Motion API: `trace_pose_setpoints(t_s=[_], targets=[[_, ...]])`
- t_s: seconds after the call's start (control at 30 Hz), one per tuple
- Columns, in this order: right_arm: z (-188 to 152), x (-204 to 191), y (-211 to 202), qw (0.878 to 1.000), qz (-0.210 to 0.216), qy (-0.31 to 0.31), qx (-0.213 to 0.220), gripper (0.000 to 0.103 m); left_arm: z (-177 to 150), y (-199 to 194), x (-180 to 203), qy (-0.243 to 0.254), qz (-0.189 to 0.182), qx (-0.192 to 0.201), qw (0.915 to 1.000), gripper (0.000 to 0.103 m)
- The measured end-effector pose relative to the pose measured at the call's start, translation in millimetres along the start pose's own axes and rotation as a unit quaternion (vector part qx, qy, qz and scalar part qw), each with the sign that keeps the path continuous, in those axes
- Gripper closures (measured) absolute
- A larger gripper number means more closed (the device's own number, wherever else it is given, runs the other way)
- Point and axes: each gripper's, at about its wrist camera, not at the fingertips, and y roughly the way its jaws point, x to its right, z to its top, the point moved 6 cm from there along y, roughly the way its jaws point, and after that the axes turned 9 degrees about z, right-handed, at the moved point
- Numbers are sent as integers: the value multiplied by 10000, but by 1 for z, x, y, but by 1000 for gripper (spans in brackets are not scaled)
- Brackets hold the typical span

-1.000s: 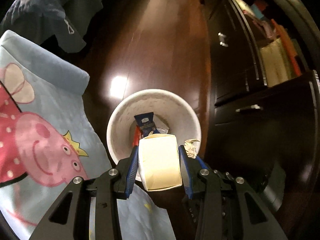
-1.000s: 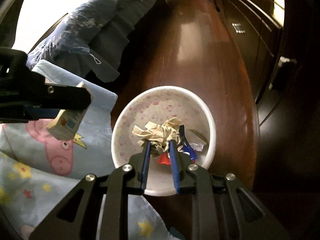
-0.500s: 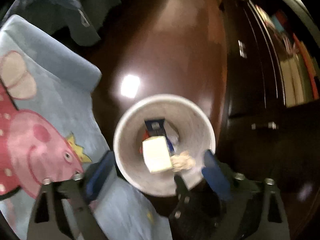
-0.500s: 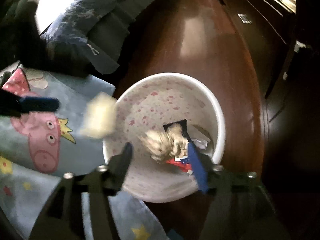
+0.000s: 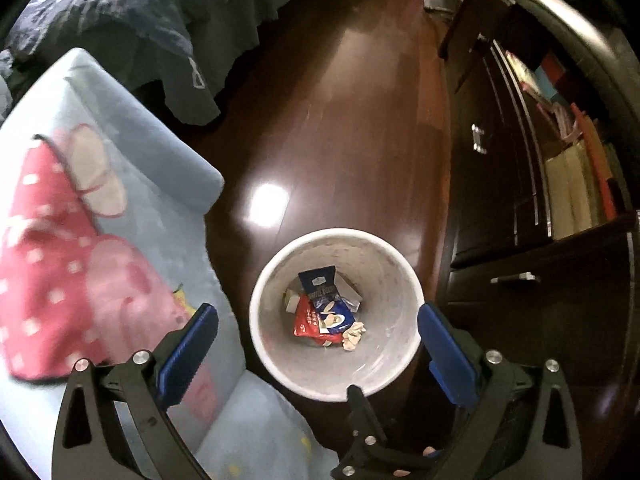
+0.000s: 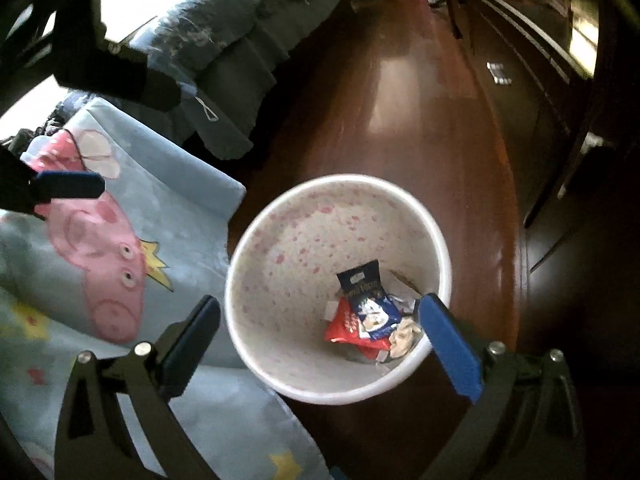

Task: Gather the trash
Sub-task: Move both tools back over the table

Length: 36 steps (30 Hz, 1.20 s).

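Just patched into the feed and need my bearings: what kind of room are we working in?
Most likely a bedroom, perhaps a child's. A bed with dark blue bedding runs along the wood floor, a cartoon-pig blanket lies beside the trash bin, and dark drawers line the other side.

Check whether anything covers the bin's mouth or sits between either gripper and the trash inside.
Nothing visible does. The bin is uncovered, the wrappers and crumpled paper lie at its bottom, and the left gripper and right gripper hang open above it.
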Motion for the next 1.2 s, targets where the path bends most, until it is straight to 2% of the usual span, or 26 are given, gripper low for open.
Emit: trace_pose_setpoints(t_s=[0.17,0.33,0.47,0.57,0.7,0.87,0.97,1.2], targets=[[16,-29,-40,9993,-25,-302,235,3,-14,-63,-20,102,77,587,9982,5],[30,-75,-86,9957,-49,-807,457,3,-31,-129,-47,28,-90,1242,9922,4],[39,-117,-122,9896,-136,-1283,640,3,-53,-177,-85,-140,-168,1739,9845,4],[40,-146,-142,9848,-82,-1551,775,3,-71,-203,-121,-340,-185,1955,9799,4],[31,-196,-164,9760,127,-2000,848,3,-100,-230,-182,-680,54,2281,9712,4],[13,-251,-167,9667,527,-2379,779,3,-140,-246,-264,-1144,584,2426,9616,4],[0,-283,-158,9616,735,-2565,636,3,-163,-245,-309,-1582,579,2480,9540,4],[-44,-356,-125,9468,1138,-3009,43,3,-217,-200,-380,-2072,702,1946,9562,4]])
